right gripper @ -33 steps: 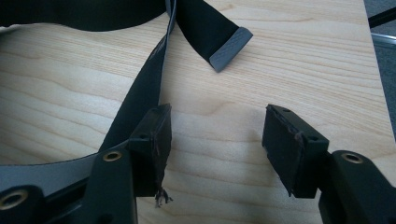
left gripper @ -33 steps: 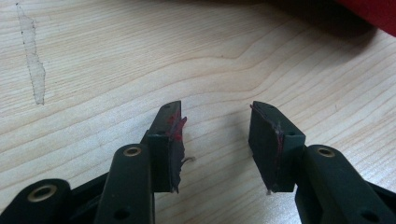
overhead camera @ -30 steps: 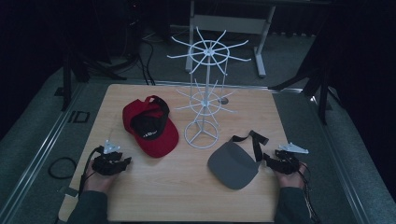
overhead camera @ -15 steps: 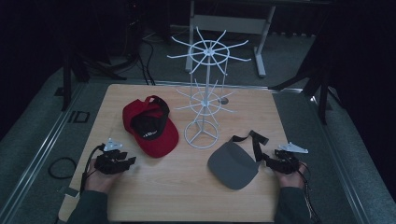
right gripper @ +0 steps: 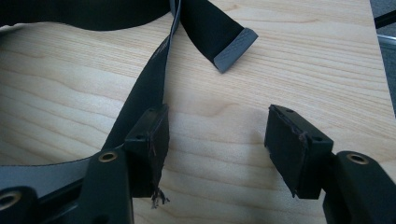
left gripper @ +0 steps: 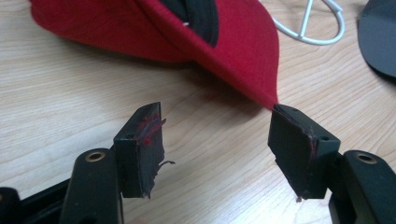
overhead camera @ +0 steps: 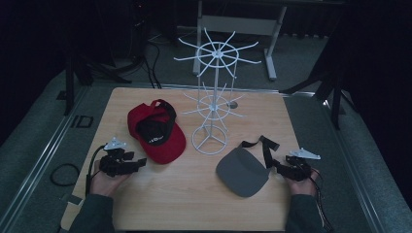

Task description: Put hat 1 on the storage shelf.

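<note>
A red cap (overhead camera: 155,133) with a black lining lies at the table's left. My left gripper (overhead camera: 140,162) sits just left of its brim. In the left gripper view this gripper (left gripper: 215,135) is open; its jaws have just been opening, with bare wood between them. The cap's brim (left gripper: 243,51) ends at the tip of the right-hand jaw. A grey visor (overhead camera: 243,170) lies at the right with its black strap (overhead camera: 265,145) spread out. My right gripper (overhead camera: 278,165) is at the strap, open (right gripper: 219,135). The strap (right gripper: 144,88) runs past the outside of its left-hand jaw.
A white wire hanging rack (overhead camera: 214,97) stands mid-table between the two hats, and its ring base (left gripper: 308,28) is just beyond the red cap. The strap's grey end (right gripper: 233,42) lies on the wooden table (overhead camera: 194,204). Dark floor, cables and stands surround the table.
My left gripper has edged slightly towards the red cap's brim. The right hand, both hats and the rack have stayed where they were.
</note>
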Tool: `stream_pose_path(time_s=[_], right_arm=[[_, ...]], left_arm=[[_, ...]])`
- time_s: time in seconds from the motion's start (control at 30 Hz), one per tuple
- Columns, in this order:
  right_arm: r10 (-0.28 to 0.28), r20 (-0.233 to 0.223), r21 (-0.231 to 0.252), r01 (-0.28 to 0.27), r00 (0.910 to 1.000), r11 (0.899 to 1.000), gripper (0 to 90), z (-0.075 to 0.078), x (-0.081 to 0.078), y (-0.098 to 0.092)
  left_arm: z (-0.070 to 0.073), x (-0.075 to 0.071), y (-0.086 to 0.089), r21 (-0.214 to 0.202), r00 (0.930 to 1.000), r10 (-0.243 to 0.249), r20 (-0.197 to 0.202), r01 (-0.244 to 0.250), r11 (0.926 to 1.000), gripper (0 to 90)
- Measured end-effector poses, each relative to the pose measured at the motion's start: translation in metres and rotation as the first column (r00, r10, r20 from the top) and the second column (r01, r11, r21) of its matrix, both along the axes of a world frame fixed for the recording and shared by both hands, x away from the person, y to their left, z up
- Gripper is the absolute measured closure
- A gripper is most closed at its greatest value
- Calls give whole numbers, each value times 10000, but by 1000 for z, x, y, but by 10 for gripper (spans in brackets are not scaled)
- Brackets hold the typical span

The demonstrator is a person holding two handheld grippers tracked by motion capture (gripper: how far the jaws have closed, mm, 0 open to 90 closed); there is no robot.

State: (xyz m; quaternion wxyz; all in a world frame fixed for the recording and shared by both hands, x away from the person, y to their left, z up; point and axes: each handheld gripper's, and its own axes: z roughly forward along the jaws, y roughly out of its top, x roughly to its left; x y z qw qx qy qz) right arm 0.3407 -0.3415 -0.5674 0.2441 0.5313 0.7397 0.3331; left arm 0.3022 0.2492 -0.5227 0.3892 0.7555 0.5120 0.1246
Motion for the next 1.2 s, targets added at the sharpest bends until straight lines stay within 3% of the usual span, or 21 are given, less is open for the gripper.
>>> stream_pose_path(time_s=[0.17, 0.3, 0.43, 0.77, 1.2], right_arm=[[6, -2, -3, -6, 10000, 10000, 398, 0, 0, 0], [5, -2, -1, -5, 10000, 10000, 398, 0, 0, 0], [8, -3, -1, -8, 10000, 10000, 398, 0, 0, 0], [15, -2, -4, -15, 10000, 10000, 397, 0, 0, 0], [32, 2, -10, -32, 10000, 10000, 393, 0, 0, 0]], left_arm=[[2, 5, -5, 66, 10000, -18, -17, 18, 10000, 339], [0, 12, -14, 357, 9998, -103, -193, 110, 9993, 336], [-3, 18, -17, 308, 9993, -166, -326, 176, 9994, 336], [-9, 32, -29, -262, 9964, -311, -790, 292, 9992, 380], [-26, 44, -44, -268, 9895, -604, -1314, 573, 9980, 434]])
